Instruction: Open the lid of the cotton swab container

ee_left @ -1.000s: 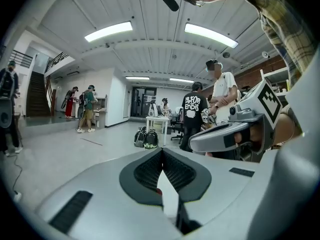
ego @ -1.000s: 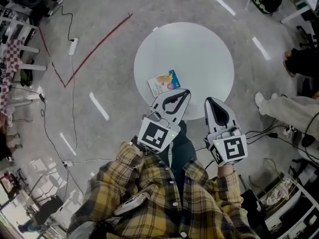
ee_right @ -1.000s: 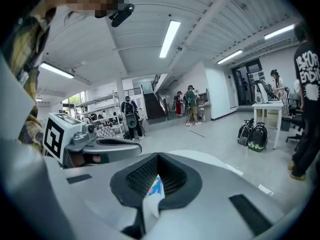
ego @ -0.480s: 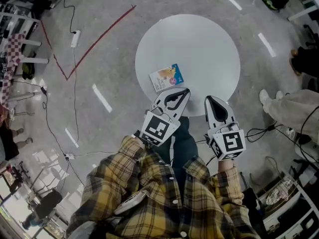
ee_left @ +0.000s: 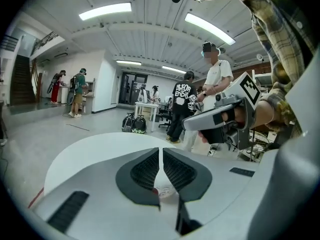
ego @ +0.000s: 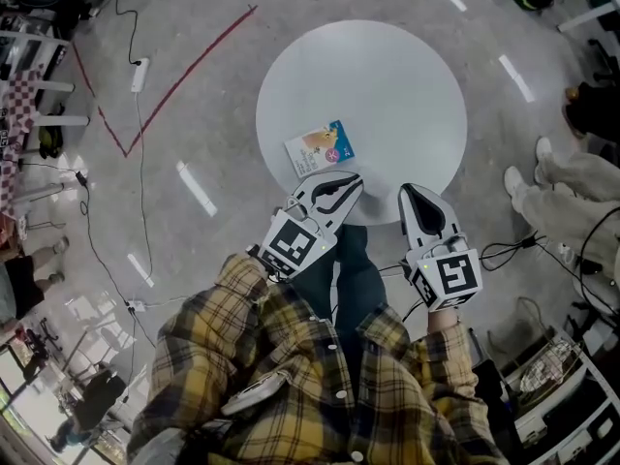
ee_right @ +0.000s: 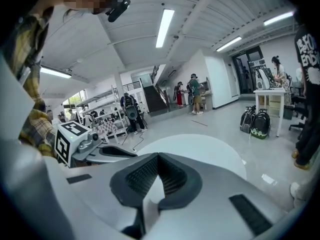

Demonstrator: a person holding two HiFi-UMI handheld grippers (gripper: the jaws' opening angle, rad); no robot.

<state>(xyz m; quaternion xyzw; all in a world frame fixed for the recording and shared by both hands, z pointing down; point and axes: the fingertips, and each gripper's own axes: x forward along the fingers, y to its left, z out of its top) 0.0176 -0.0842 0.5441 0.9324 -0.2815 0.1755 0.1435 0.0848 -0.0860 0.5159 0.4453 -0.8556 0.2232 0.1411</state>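
The cotton swab container [ego: 320, 148] is a flat, colourfully printed pack lying with its lid closed near the front left of the round white table [ego: 387, 76]. My left gripper [ego: 356, 176] is shut and empty, its tip at the table's near edge, just behind and to the right of the pack. In the left gripper view its jaws [ee_left: 160, 153] meet over the table [ee_left: 90, 151]. My right gripper [ego: 406, 192] is also shut with nothing in it, beside the left one at the table's front rim; its jaws [ee_right: 159, 156] point across the tabletop [ee_right: 200, 149].
Cables and a power strip [ego: 139, 74] lie on the grey floor at the left, next to a red tape line [ego: 184, 85]. A person's legs [ego: 572, 177] stand right of the table. Several people and desks [ee_left: 145, 106] are further off in the room.
My left gripper has swung slightly left, nearer the pack. The right gripper has hardly moved. Both stayed shut. The legs at the right have shifted.
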